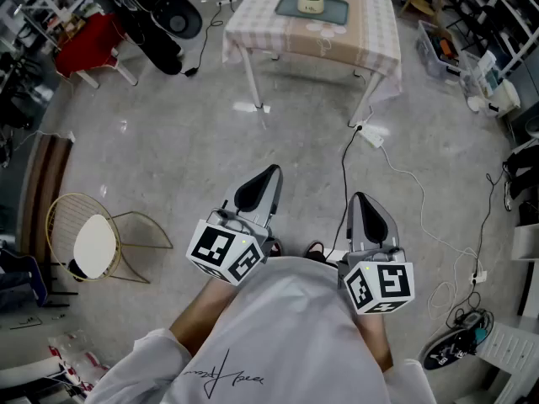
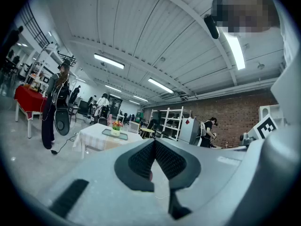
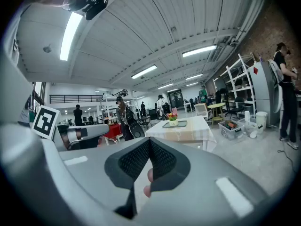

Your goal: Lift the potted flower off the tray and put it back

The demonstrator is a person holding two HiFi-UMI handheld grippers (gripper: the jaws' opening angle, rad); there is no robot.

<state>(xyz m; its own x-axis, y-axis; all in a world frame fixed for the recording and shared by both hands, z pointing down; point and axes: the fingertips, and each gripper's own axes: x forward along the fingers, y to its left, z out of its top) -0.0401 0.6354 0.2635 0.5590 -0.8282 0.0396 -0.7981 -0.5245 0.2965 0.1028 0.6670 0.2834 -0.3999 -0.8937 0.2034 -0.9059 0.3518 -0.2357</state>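
Checked-cloth tbl [image 1: 370,36] far end; wire chair [image 1: 94,244] left; pwr strip [image 1: 371,136] by tbl leg; red cloth [image 1: 88,40] top-left.

A: What does the left gripper [image 2: 154,141] show?

B: Its jaws meet tip to tip, nothing between them. Well beyond, a potted flower [image 2: 115,126] stands on a tray [image 2: 123,135] atop a cloth-covered surface [image 2: 91,135].
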